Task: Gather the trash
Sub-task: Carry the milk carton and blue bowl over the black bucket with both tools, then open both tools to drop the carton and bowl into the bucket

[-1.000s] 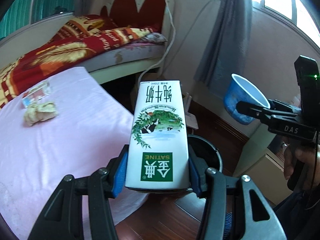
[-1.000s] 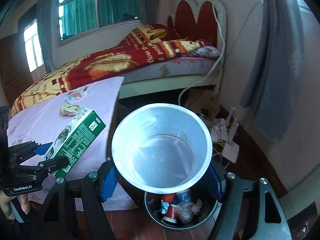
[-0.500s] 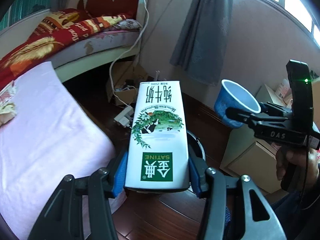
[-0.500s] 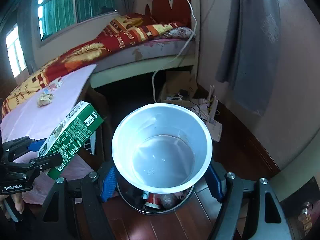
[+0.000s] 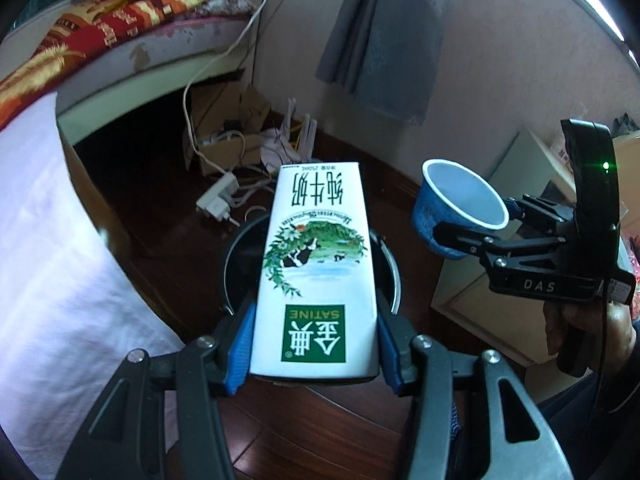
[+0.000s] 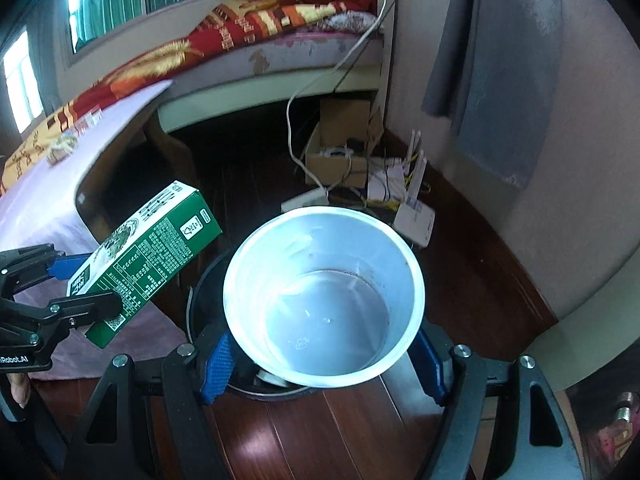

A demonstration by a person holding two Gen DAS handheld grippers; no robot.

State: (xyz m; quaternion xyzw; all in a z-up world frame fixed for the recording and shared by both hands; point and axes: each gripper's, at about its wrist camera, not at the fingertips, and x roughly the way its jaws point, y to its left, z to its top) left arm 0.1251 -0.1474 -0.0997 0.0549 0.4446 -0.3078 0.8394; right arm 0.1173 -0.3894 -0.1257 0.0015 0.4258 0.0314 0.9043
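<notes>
My left gripper (image 5: 314, 350) is shut on a white and green milk carton (image 5: 316, 268), held flat above a round black trash bin (image 5: 236, 260) on the wooden floor. The carton (image 6: 148, 256) and the left gripper (image 6: 86, 284) also show at the left of the right wrist view. My right gripper (image 6: 322, 354) is shut on an empty blue cup with a white inside (image 6: 324, 304), held over the bin (image 6: 200, 300). In the left wrist view the cup (image 5: 460, 208) and the right gripper (image 5: 476, 224) hang to the right of the bin.
A table with a pale pink cloth (image 5: 48, 240) stands left of the bin, with crumpled paper (image 6: 62, 146) and a wrapper on its far part. Behind are a bed (image 6: 248, 40), a cardboard box with cables (image 6: 340, 152), a router (image 6: 416, 216) and a grey curtain.
Both grippers have moved down and forward from the table toward the bin, still holding the carton and the cup. The bin now lies directly under both.
</notes>
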